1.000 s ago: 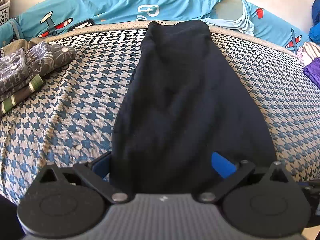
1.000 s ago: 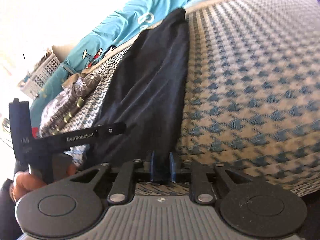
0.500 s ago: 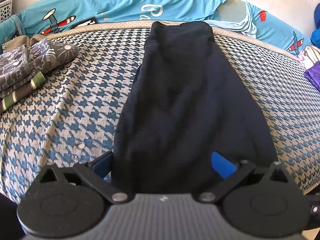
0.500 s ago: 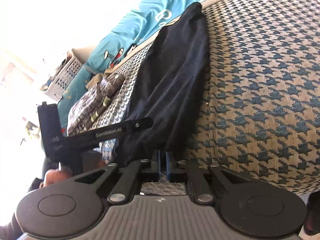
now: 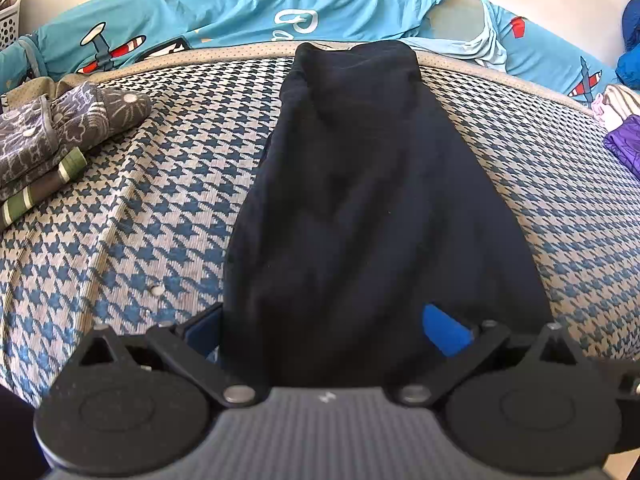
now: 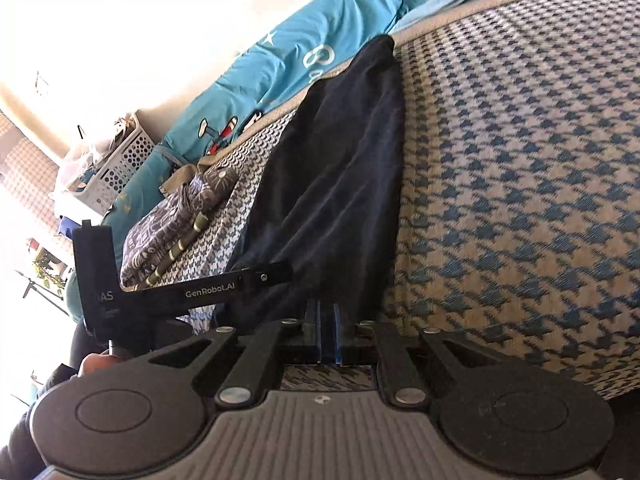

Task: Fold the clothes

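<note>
A long dark navy garment (image 5: 360, 200) lies lengthwise on the houndstooth bed cover (image 5: 140, 220), running from the near edge to the far edge. My left gripper (image 5: 324, 332) is open, its blue pads (image 5: 444, 330) spread on either side of the garment's near end. In the right wrist view the garment (image 6: 332, 184) runs up the left part of the bed. My right gripper (image 6: 328, 332) is shut on the garment's near right corner at the bed edge. The left gripper's body (image 6: 180, 292) shows there, at the garment's near end.
Folded grey patterned clothes (image 5: 48, 148) lie at the left of the bed. A turquoise airplane-print sheet (image 5: 260, 8) runs along the far edge. Purple clothing (image 5: 624, 148) lies at the right. A white laundry basket (image 6: 116, 168) stands beyond the bed.
My right gripper has closed further on the garment's corner and its view has tilted. My left gripper has stayed open around the near end, with only a slight shift.
</note>
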Demonstrator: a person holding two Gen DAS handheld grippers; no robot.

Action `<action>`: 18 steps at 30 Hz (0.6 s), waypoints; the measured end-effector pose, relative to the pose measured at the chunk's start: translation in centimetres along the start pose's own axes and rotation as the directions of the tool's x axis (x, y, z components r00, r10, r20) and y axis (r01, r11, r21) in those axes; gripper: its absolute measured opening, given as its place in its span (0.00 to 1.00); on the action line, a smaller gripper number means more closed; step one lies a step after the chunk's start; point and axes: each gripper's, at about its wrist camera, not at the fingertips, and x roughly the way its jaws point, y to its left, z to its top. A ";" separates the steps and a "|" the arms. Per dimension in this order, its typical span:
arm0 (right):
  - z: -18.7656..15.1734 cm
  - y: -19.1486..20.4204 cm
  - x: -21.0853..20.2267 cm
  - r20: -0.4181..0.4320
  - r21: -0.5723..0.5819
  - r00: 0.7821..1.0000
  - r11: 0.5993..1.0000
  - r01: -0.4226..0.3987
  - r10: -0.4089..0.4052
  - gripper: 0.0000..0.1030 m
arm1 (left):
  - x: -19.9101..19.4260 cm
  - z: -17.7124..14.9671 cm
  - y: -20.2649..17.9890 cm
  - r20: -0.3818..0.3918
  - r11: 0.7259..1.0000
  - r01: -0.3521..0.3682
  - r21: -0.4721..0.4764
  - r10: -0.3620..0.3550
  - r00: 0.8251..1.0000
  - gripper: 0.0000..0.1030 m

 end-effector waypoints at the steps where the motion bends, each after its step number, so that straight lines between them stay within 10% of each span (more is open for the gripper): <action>1: -0.1 0.2 0.3 -0.007 -0.016 1.000 1.000 0.001 -0.001 0.09 | 0.0 0.0 0.0 0.000 1.000 0.000 0.001 0.000 1.000 1.00; 8: -1.6 -0.2 3.1 -0.166 -0.027 0.980 0.994 0.106 -0.109 0.09 | 0.2 -0.1 -0.2 -0.008 1.000 -0.010 0.014 0.010 1.000 1.00; 18: -1.7 0.6 2.4 -0.165 -0.061 0.980 0.993 0.103 -0.112 0.12 | 0.3 -0.3 -0.5 -0.018 0.999 -0.025 0.030 0.026 1.000 1.00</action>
